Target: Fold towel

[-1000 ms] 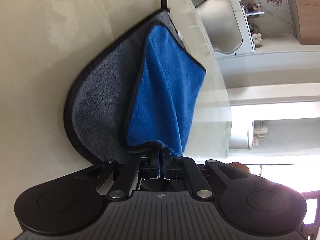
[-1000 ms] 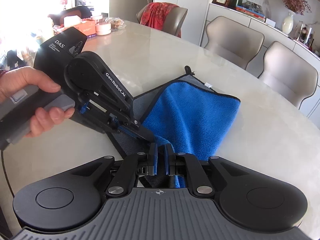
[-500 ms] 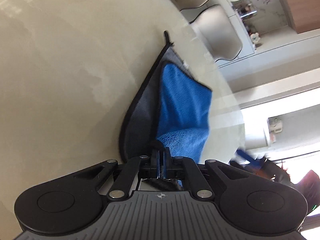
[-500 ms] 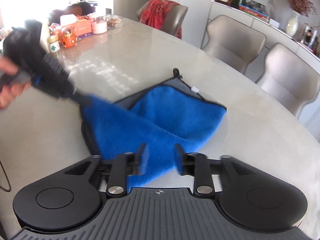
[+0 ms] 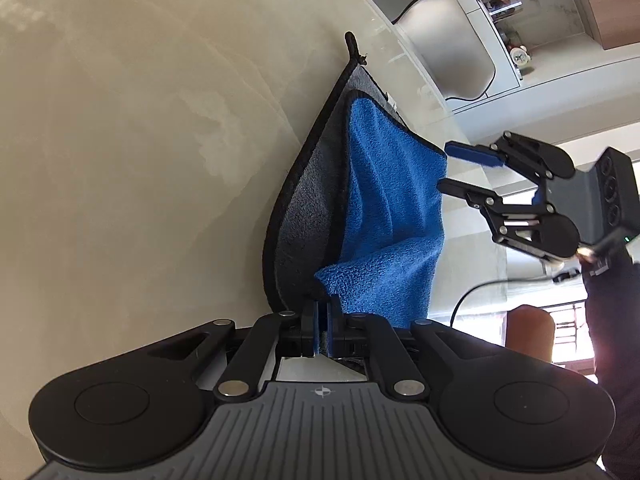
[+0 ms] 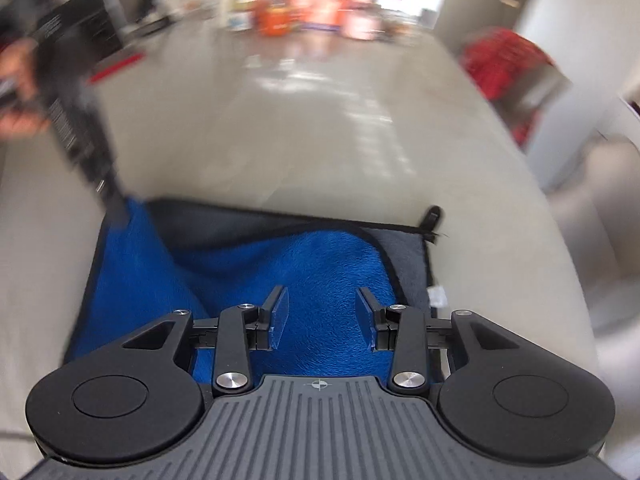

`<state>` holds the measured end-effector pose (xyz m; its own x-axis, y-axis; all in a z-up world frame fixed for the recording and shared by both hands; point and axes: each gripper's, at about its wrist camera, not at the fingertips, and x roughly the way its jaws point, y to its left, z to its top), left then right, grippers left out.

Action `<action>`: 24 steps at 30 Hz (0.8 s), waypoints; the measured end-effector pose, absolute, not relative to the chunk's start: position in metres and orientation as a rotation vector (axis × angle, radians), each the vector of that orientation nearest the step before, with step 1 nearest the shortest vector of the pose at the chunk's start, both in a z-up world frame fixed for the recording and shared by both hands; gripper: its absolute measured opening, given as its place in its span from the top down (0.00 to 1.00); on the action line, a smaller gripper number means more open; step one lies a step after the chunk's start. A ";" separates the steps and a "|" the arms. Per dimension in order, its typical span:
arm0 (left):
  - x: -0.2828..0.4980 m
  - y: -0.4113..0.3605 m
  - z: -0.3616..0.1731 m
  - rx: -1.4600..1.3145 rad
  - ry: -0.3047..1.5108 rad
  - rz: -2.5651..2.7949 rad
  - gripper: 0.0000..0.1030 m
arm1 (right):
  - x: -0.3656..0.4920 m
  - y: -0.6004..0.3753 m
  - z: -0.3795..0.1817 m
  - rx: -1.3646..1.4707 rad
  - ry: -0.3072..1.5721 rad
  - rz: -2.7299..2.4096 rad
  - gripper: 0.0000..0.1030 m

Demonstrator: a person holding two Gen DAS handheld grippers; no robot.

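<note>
Now left tongs (image 5: pixel 322 310) pinching towel (image 5: pixel 394 216); right tongs (image 6: pixel 322 312) agape

A broad, pale stone-look table (image 5: pixel 140 140) fills most of the room here, glossy enough to throw back patches of daylight. Along its far edge stand padded beige dining chairs (image 5: pixel 448 44), and behind them runs a light sideboard (image 5: pixel 532 76) with a small clock (image 5: pixel 520 57) and glass pieces on it, beneath wood-toned cabinets (image 5: pixel 608 0). One more chair carries a red cloth (image 6: pixel 504 64) draped over its back. Hard daylight pours in from a window (image 5: pixel 568 336), and orange clutter (image 6: pixel 296 12) sits blurred at the table's far end.
</note>
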<state>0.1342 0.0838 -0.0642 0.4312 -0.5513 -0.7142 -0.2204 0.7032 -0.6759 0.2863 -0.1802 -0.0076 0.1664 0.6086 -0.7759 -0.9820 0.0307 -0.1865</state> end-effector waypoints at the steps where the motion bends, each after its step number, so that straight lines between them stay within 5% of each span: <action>1: 0.134 0.083 -0.065 -0.802 1.139 -0.237 0.97 | 0.295 -0.183 -0.008 -0.815 0.584 1.349 0.62; 12: 0.141 0.076 -0.062 -0.677 1.143 -0.248 0.96 | 0.388 -0.177 -0.013 -0.547 0.835 1.509 0.62; 15: 0.140 0.074 -0.060 -0.664 1.144 -0.243 0.96 | 0.398 -0.162 -0.027 -0.565 0.835 1.517 0.79; 16: 0.140 0.073 -0.060 -0.661 1.145 -0.241 0.96 | 0.400 -0.157 -0.031 -0.573 0.830 1.519 0.96; 24: 0.146 0.067 -0.061 -0.648 1.146 -0.239 0.95 | 0.412 -0.130 -0.047 -0.585 0.786 1.579 0.95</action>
